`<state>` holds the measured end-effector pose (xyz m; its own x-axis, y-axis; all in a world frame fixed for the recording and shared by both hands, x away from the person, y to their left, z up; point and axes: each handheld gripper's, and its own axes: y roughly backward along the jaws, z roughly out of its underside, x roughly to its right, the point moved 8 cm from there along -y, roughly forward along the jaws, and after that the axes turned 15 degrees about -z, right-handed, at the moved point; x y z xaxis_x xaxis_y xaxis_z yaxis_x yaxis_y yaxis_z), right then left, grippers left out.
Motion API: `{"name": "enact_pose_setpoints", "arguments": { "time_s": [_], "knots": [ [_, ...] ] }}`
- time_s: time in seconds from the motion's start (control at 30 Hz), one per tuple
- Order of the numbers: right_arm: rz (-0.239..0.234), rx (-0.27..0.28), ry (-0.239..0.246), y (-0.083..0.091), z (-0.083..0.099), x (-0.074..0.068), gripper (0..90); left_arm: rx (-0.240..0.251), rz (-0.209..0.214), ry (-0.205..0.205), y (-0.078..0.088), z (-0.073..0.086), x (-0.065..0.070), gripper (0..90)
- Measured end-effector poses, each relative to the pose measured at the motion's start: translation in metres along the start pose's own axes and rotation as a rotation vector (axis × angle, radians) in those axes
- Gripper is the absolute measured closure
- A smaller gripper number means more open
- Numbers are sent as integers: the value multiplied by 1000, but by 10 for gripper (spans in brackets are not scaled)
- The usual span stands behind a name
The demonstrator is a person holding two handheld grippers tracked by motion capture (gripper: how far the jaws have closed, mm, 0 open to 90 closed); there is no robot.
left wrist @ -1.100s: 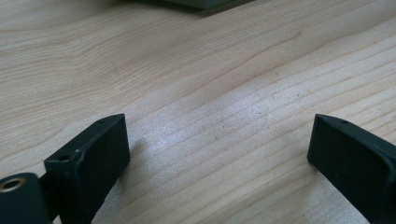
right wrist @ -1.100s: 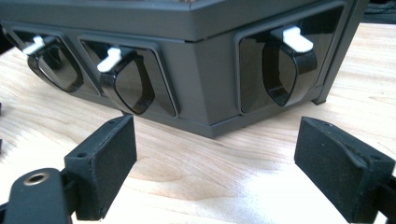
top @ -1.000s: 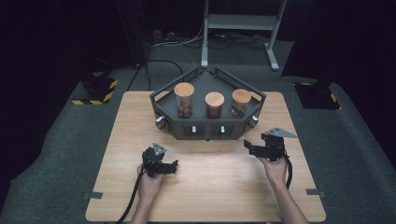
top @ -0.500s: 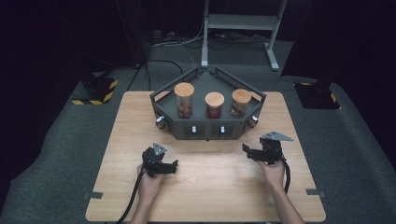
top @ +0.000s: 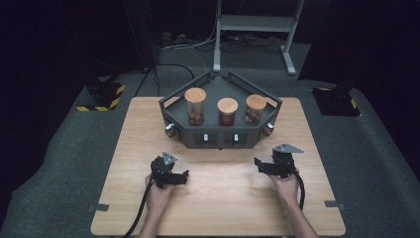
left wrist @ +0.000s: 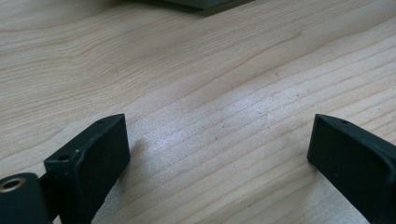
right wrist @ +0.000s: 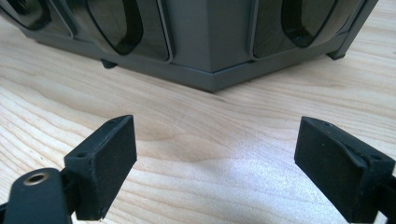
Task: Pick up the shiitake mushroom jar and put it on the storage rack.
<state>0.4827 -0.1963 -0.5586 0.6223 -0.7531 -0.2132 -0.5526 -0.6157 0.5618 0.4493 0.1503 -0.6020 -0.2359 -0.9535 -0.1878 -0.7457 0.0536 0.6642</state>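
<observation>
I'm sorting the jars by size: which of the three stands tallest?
The left jar in the grey rack: its wooden lid sits higher than those of the middle jar and the right jar.

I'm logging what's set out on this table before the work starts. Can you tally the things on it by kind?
Jars with wooden lids: 3 (left jar, middle jar, right jar)
Dark grey rack holding the jars: 1
Hand-held tools: 2 (left tool, right tool), both open and empty
Total: 6
</observation>
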Motion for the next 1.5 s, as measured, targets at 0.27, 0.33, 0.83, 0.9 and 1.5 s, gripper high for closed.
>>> {"name": "enact_pose_setpoints", "arguments": {
  "time_s": [0.27, 0.33, 0.83, 0.9, 1.5],
  "knots": [
    [8, -24, -1, -5, 8, 1, 125, 0, 0, 0, 0, 0, 0, 57],
    [8, -28, -1, -6, 10, 0, 124, 0, 0, 0, 0, 0, 0, 58],
    [12, -89, -5, -19, 26, 0, 111, 0, 0, -1, 0, 0, 0, 57],
    [6, -102, -11, -22, 29, -1, 108, 0, 0, -1, 0, 0, 0, 57],
    [40, -120, 36, -27, 34, -5, 98, 1, -2, -1, 0, 0, 0, 59]
  ]
}}
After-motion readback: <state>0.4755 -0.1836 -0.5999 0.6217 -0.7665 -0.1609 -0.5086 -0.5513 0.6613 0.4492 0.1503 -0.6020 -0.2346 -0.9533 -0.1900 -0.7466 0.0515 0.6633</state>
